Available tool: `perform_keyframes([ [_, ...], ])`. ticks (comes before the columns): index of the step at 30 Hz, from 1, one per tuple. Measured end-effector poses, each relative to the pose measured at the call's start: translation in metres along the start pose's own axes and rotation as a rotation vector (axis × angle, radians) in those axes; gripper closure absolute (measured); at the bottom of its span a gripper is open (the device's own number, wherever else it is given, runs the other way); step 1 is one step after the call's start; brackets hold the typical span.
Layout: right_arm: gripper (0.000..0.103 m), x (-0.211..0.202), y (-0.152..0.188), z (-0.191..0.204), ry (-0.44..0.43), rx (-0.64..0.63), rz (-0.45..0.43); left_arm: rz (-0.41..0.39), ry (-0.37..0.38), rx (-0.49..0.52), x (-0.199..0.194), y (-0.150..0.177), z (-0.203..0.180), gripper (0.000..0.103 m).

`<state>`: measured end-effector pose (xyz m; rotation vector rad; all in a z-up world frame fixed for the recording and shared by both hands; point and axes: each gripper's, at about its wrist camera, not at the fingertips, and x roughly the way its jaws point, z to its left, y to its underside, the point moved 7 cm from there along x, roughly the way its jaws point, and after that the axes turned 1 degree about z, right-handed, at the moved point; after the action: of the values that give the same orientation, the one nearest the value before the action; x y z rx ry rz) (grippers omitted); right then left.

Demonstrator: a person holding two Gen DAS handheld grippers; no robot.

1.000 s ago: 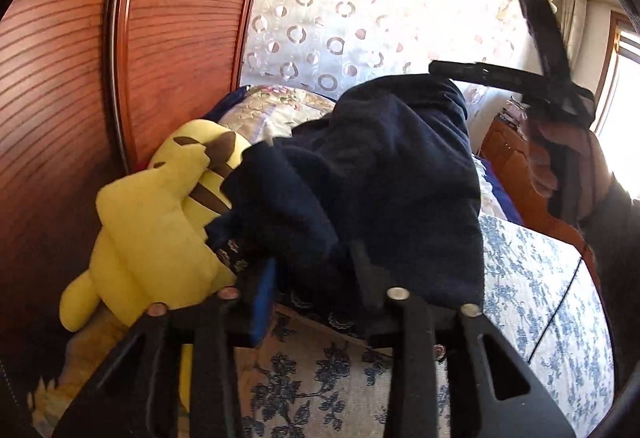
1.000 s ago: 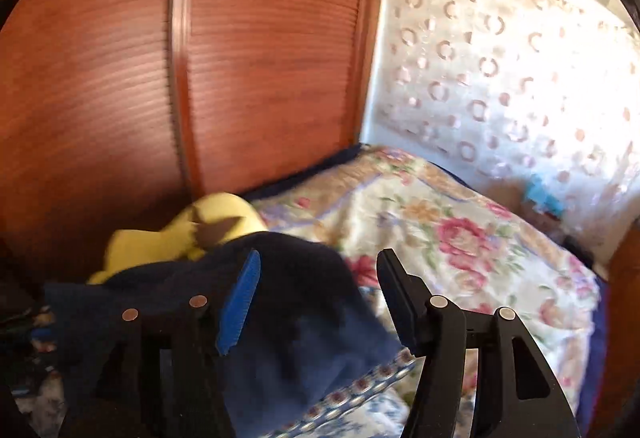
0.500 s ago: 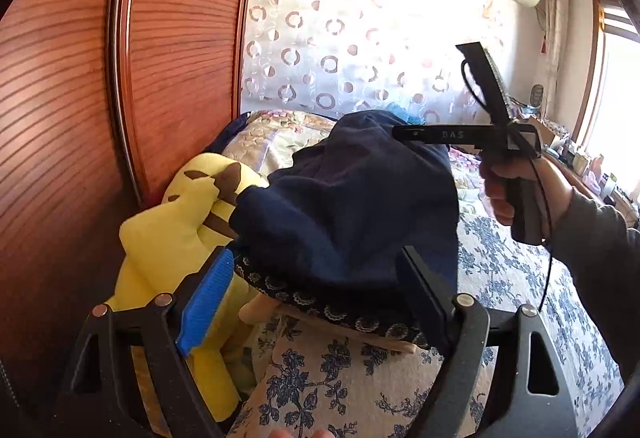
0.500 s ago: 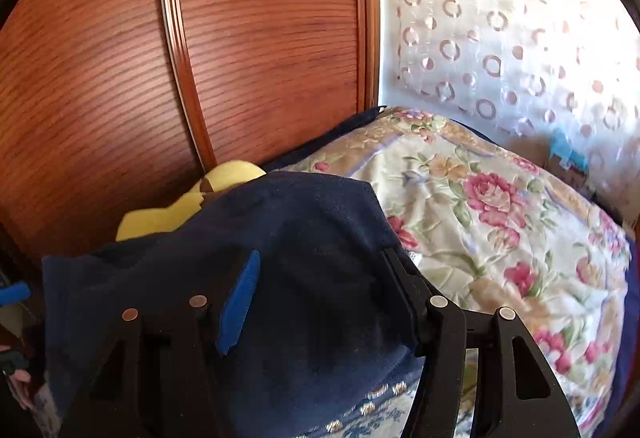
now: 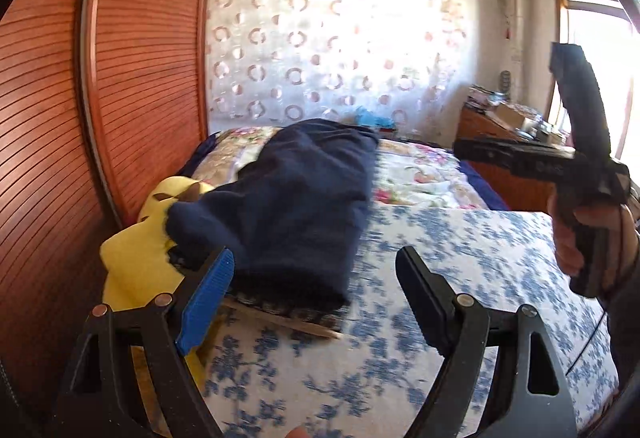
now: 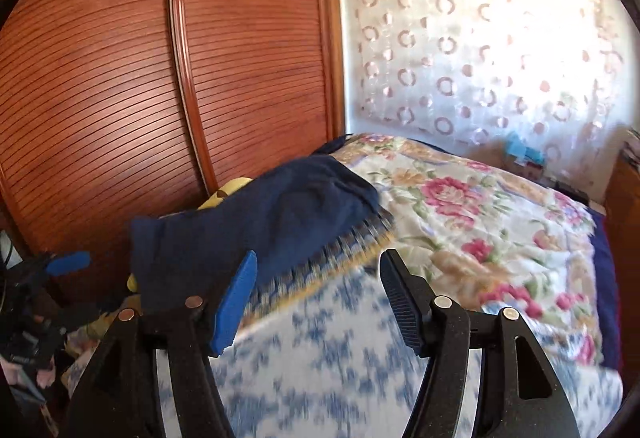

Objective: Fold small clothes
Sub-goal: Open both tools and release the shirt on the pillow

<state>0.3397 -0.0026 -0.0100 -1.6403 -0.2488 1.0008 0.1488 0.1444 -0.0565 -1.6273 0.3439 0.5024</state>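
Blue-flowered bedspread (image 5: pixel 460 250) under folded navy garment (image 5: pixel 296 198), no legible writing anywhere.

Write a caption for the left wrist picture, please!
Open left gripper over the blue-flowered bedspread, folded navy garment beside a yellow plush toy.

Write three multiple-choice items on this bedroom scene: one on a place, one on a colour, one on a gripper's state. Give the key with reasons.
1. Where does the navy garment lie?
A. on the bed, partly over the yellow plush toy
B. on the wooden dresser
C. hanging on the wardrobe door

2. What colour is the pad on one finger of the left gripper?
A. red
B. blue
C. green

3. What is between the left gripper's fingers?
A. the garment, pinched
B. the plush toy
C. nothing; they stand apart

Key: 1 A, it rests on the bed and covers part of the toy. 2 B, the pad is blue. 3 C, only bedspread shows between them.
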Motion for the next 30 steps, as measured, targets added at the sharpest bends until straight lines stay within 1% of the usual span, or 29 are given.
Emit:
perform_keyframes([
  [2, 0.032, -0.023, 0.015, 0.004, 0.019, 0.017, -0.01, 0.003, 0.007, 0.019, -0.003, 0.002, -0.013, 0.019],
  [4, 0.024, -0.049, 0.031, 0.007, 0.048, 0.036, -0.026, 0.003, 0.026, 0.041, -0.005, 0.005, -0.029, 0.019],
  [7, 0.018, -0.086, 0.055, 0.014, 0.089, 0.053, -0.043, 0.004, 0.04, 0.067, -0.009, 0.009, -0.049, 0.019],
  [13, 0.015, -0.146, 0.093, 0.025, 0.165, 0.118, -0.07, 0.007, 0.072, 0.085, -0.016, 0.019, -0.081, 0.019],
  [18, 0.014, -0.18, 0.116, 0.034, 0.235, 0.163, -0.071, 0.016, 0.098, 0.106, -0.022, 0.026, -0.1, 0.019],
  [21, 0.014, -0.197, 0.121, 0.043, 0.289, 0.182, -0.078, 0.005, 0.117, 0.104, -0.029, 0.026, -0.107, 0.019],
  [24, 0.014, -0.214, 0.122, 0.047, 0.34, 0.194, -0.09, -0.012, 0.133, 0.102, -0.038, 0.017, -0.117, 0.019],
  [27, 0.014, -0.228, 0.118, 0.059, 0.361, 0.204, -0.115, -0.027, 0.122, 0.11, -0.045, 0.007, -0.126, 0.019],
  [30, 0.014, -0.245, 0.118, 0.069, 0.386, 0.217, -0.146, -0.051, 0.128, 0.118, -0.055, -0.004, -0.133, 0.019],
])
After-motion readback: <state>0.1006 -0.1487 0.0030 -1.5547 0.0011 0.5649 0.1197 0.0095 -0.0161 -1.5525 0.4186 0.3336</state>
